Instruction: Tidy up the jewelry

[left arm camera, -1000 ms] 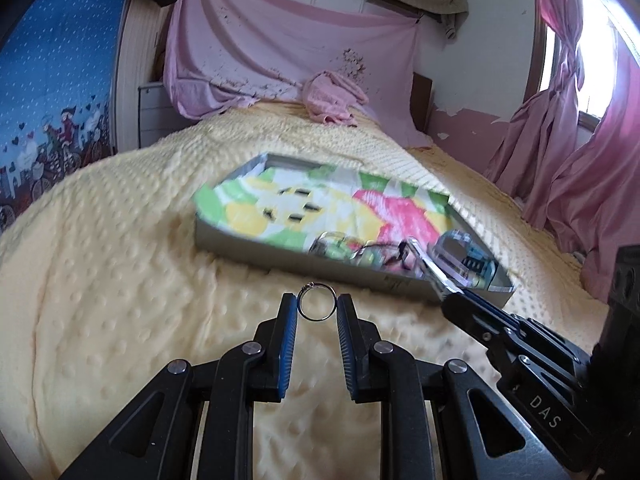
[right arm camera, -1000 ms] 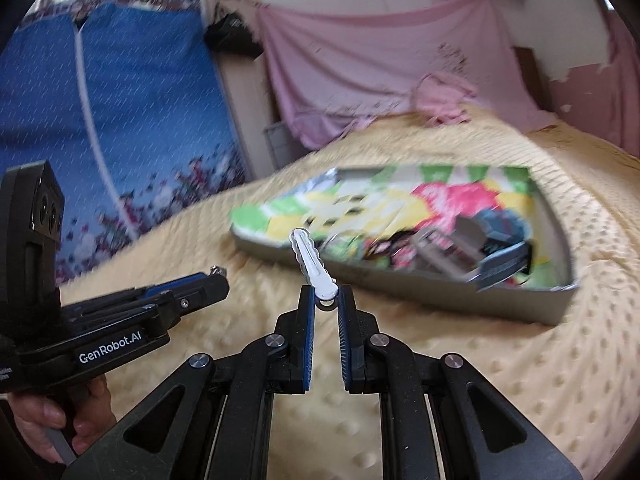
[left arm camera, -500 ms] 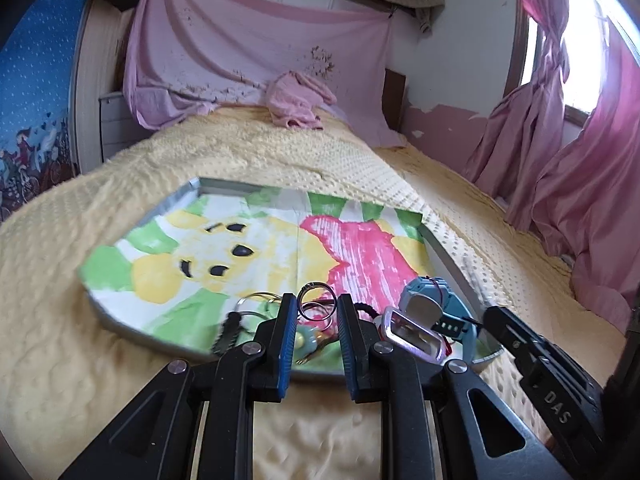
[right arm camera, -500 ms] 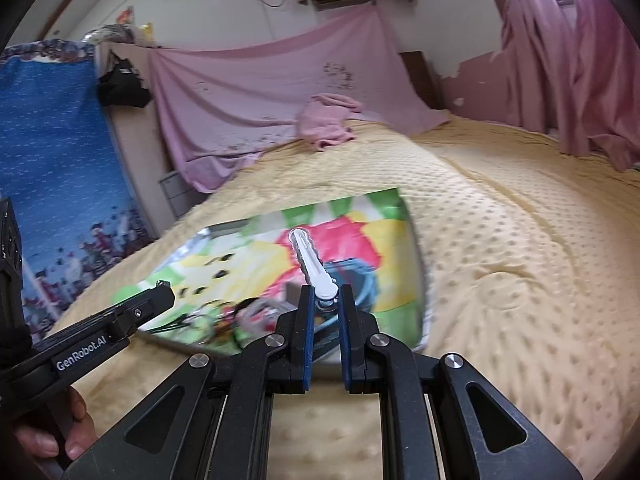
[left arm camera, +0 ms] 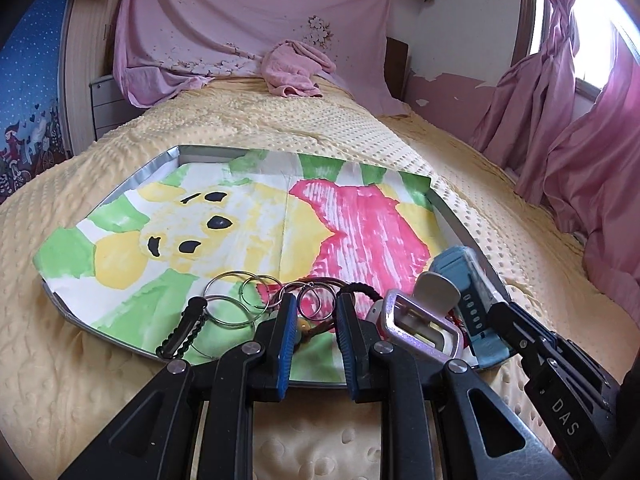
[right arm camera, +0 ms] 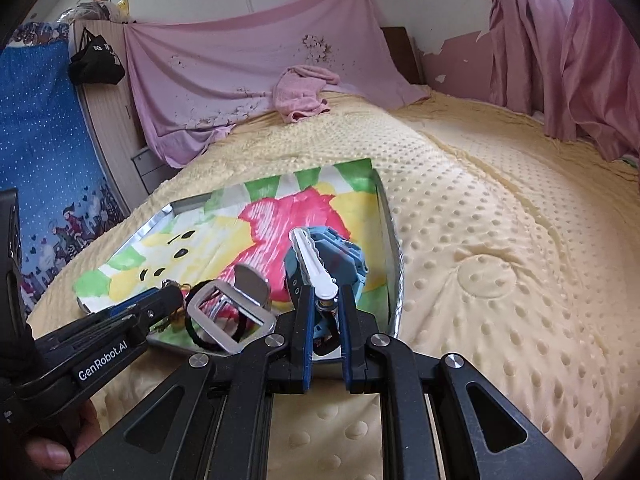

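A small metal ring stands upright between the blue pads of my left gripper, which is shut on it just over the near edge of the tray. The tray is metal and lined with a brightly painted sheet. My right gripper is shut on a white hair clip that sticks forward over the tray's near right corner. From the left wrist view the right gripper shows at the right. In the right wrist view the left gripper reaches in from the left.
Along the tray's near side lie several loose metal rings, a black braided cord, a silver buckle, a blue watch and a black hair tie. The tray rests on a yellow dotted bedspread. A hand shows at lower left.
Both grippers have moved forward from the bedspread to the tray's near edge, still holding the ring and the clip. The right gripper has swung round toward the tray's right corner.
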`<state>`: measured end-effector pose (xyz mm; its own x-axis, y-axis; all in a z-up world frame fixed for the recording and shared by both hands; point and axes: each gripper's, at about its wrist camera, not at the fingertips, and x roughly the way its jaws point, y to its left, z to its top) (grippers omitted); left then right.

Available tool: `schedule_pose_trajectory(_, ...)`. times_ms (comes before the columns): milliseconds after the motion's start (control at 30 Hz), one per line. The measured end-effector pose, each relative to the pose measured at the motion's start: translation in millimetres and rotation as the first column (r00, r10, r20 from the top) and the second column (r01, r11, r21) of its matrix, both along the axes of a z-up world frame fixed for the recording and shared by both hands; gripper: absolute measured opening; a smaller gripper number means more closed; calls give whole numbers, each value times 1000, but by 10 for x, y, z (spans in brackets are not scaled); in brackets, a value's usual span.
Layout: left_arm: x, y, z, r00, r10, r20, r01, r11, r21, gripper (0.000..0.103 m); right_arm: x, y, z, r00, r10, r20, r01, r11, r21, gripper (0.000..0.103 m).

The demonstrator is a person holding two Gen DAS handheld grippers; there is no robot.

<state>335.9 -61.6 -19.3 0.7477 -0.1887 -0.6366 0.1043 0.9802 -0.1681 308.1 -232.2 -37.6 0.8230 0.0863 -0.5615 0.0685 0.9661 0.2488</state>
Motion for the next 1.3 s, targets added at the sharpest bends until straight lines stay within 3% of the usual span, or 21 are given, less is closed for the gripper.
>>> schedule_pose_trajectory(200,-43,-20,6,1000,-2,-2,2,1000,5,20,-10,-1,-20,1000,16,-8,-16,1000,4,12)
schedule_pose_trajectory(367,-142,14,58,1000,12,12,-13,1000,2,21,-115,-72,25,1000,4,14,-4,1000,12,33)
schedule_pose_trajectory(467,-221,44,105,999,24,23,-24,1000,1,25,-186,-104,88,999,2,33,-3,1000,11,34)
schedule_pose_trajectory(500,-248,57,125,999,28,29,-28,1000,-3,32,-217,-113,115,999,2,40,-2,1000,9,34)
schedule_pose_trajectory(600,-368,106,221,996,62,70,-61,998,-8,72,-303,-133,190,998,0,60,0,1000,-5,34)
schedule_pose_trajectory(667,-481,129,306,991,75,112,-75,997,-4,72,-392,-147,257,997,-2,81,3,1000,-16,44)
schedule_pose_trajectory(767,-592,158,397,989,83,124,-83,997,-5,73,-534,-189,369,993,-4,118,6,1000,-12,49)
schedule_pose_trajectory(800,-637,169,428,988,84,132,-84,996,-9,78,-592,-202,411,991,-2,131,4,1000,-8,51)
schedule_pose_trajectory(867,-772,196,504,983,92,159,-91,996,-11,85,-707,-217,483,987,2,161,-2,1000,0,65)
schedule_pose_trajectory(933,-908,221,576,977,101,187,-101,995,-10,95,-849,-219,564,981,7,192,-6,1000,-3,68)
schedule_pose_trajectory(1000,-1089,244,658,970,105,219,-107,994,-1,96,-994,-219,642,976,19,216,-16,1000,-14,70)
schedule_pose_trajectory(1067,-1249,268,722,965,105,238,-110,994,6,98,-1131,-209,697,972,34,230,-29,999,-25,81)
schedule_pose_trajectory(1200,-1539,331,809,953,124,278,-131,991,4,102,-1429,-177,783,965,68,254,-56,997,-56,84)
schedule_pose_trajectory(1300,-1765,377,845,944,131,302,-136,991,-3,103,-1650,-166,822,960,94,266,-79,995,-66,93)
